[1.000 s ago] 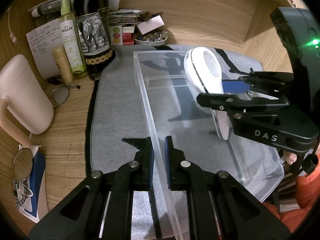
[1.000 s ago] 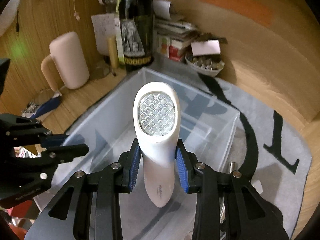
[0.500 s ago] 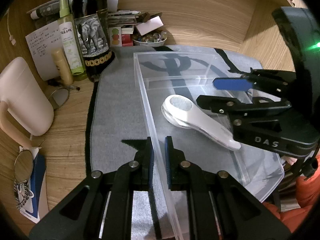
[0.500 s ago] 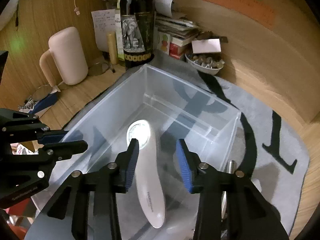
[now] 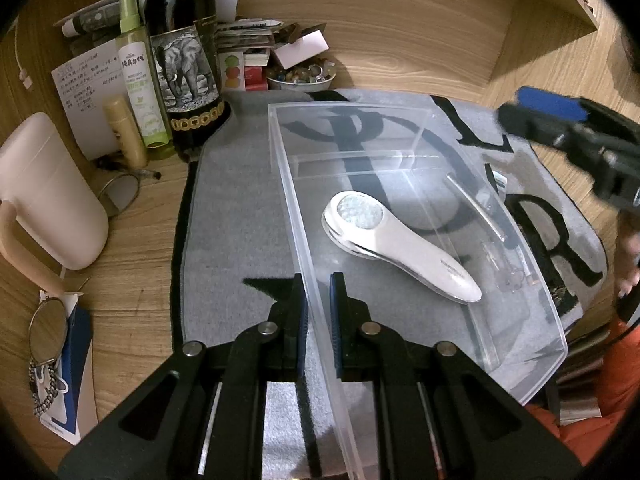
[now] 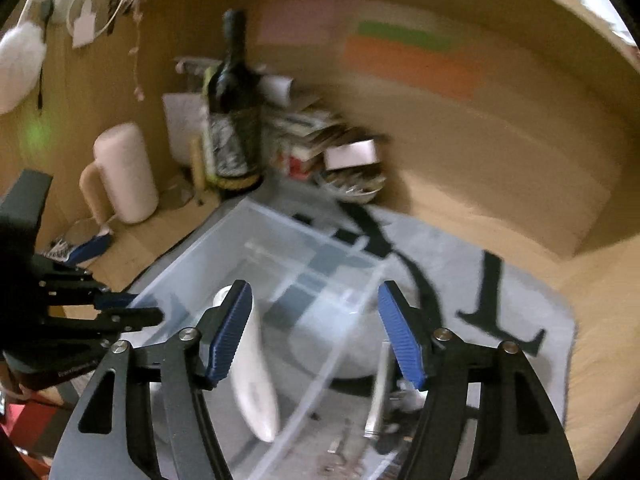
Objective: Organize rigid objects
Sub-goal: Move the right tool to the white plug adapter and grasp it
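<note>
A white handheld device (image 5: pixel 396 244) with a round textured head lies flat on the floor of a clear plastic bin (image 5: pixel 416 128). My left gripper (image 5: pixel 317 308) is shut on the bin's near side wall. My right gripper (image 6: pixel 314 336) is open and empty, raised above the bin's right side; it shows at the right edge of the left wrist view (image 5: pixel 568 128). The device also shows, blurred, in the right wrist view (image 6: pixel 256 380), inside the bin (image 6: pixel 248 220). Small metal items (image 6: pixel 376 392) lie on the mat just outside the bin's right wall.
The bin stands on a grey mat (image 5: pixel 236 200) with black lettering. A wine bottle (image 5: pixel 184 60), a green spray bottle (image 5: pixel 140 76), a pink jug (image 5: pixel 44 196), a bowl of small items (image 5: pixel 300 78), stacked papers and a hand mirror (image 5: pixel 48 330) crowd the wooden desk behind and left.
My right gripper opened and let go of the white device, which dropped flat into the bin. The right gripper then rose and drew back to the right. The left gripper stayed put.
</note>
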The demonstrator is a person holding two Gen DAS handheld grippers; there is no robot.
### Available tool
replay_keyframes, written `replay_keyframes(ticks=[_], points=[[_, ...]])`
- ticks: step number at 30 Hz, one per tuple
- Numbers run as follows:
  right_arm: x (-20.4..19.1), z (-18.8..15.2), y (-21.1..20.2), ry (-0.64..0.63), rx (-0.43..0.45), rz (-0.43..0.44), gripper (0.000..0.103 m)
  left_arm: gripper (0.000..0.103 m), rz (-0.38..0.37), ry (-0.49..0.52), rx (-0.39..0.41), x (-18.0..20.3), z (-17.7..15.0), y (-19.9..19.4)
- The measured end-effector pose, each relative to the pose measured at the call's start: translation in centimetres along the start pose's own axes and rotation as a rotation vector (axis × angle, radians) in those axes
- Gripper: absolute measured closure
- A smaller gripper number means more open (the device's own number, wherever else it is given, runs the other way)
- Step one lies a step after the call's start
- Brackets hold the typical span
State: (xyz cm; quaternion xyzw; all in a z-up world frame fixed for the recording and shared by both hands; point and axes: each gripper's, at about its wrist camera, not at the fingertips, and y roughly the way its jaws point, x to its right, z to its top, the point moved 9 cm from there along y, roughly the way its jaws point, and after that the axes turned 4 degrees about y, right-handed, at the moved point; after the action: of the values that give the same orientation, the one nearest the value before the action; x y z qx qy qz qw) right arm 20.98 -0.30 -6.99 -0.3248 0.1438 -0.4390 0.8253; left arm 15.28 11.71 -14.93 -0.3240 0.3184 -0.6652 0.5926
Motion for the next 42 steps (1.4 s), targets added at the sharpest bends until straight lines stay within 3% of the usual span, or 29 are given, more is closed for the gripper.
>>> replay_keyframes(ticks=[7, 15, 24, 30, 32, 37, 42], points=[[5.3, -0.7, -1.8, 0.067, 0.022, -0.108, 0.032, 0.093, -0.001, 0.000, 0.001, 0.0, 0.0, 0.0], [9.7, -5.1, 0.3, 0.138, -0.087, -0.172, 0.032, 0.093, -0.003, -0.008, -0.001, -0.2, -0.2, 0.0], [12.1, -9.4, 3.0, 0.196, -0.203, -0.148, 0.032, 0.093, 0.005, -0.017, -0.011, -0.2, -0.2, 0.0], [11.4, -9.8, 4.6, 0.210, -0.229, -0.086, 0.033, 0.093, 0.012, -0.024, -0.016, -0.1, -0.1, 0.1], [11.2, -9.5, 5.0, 0.206, -0.224, -0.081, 0.040, 0.093, 0.015, -0.025, -0.019, -0.2, -0.1, 0.1], [11.0, -9.2, 5.9, 0.192, -0.228, -0.049, 0.069, 0.093, 0.022, -0.030, -0.023, -0.1, 0.0, 0.2], [10.7, -8.7, 5.8, 0.164, -0.209, -0.046, 0.077, 0.093, 0.026, -0.033, -0.027, -0.1, 0.0, 0.2]])
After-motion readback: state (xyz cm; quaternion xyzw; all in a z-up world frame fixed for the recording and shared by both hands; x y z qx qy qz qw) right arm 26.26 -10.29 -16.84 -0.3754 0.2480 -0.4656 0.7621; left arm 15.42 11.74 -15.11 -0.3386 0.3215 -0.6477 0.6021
